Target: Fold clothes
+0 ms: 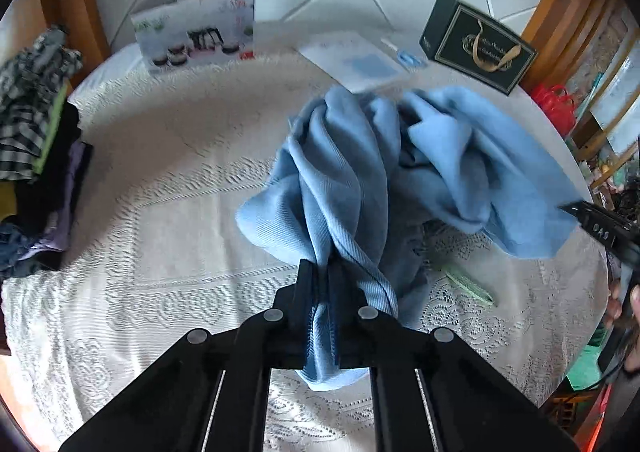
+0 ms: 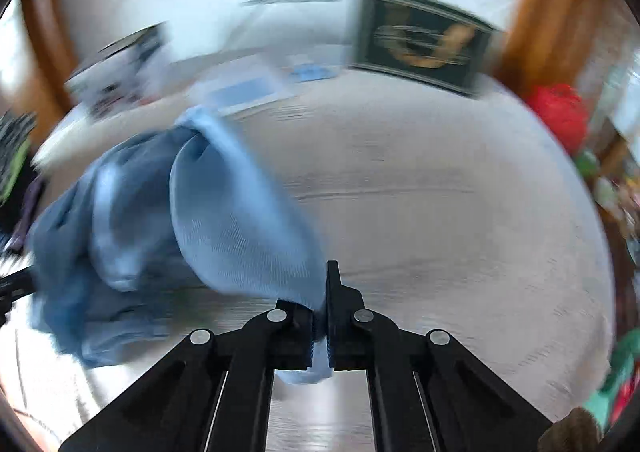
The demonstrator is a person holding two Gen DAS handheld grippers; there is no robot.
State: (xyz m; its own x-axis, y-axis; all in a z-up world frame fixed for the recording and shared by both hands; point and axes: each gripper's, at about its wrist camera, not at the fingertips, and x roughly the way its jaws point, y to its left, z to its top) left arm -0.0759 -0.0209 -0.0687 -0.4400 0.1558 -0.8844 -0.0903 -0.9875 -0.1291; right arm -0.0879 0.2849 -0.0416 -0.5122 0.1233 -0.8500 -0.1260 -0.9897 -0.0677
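A light blue garment (image 1: 360, 171) hangs bunched above a table covered by a white lace cloth (image 1: 180, 211). My left gripper (image 1: 322, 272) is shut on a ribbed edge of it, the fabric running between the fingers. My right gripper (image 2: 320, 292) is shut on another edge of the same blue garment (image 2: 224, 211), which trails off to the left in the blurred right wrist view. That right gripper (image 1: 600, 228) also shows at the right edge of the left wrist view, holding the garment's far end. Between the two grippers the cloth sags in deep folds.
A pile of folded and loose clothes (image 1: 36, 155) sits at the table's left edge. At the back stand a picture box (image 1: 196, 27), a white packet (image 1: 356, 59) and a dark green box (image 1: 476, 43). A red bag (image 1: 556, 103) lies beyond the right rim.
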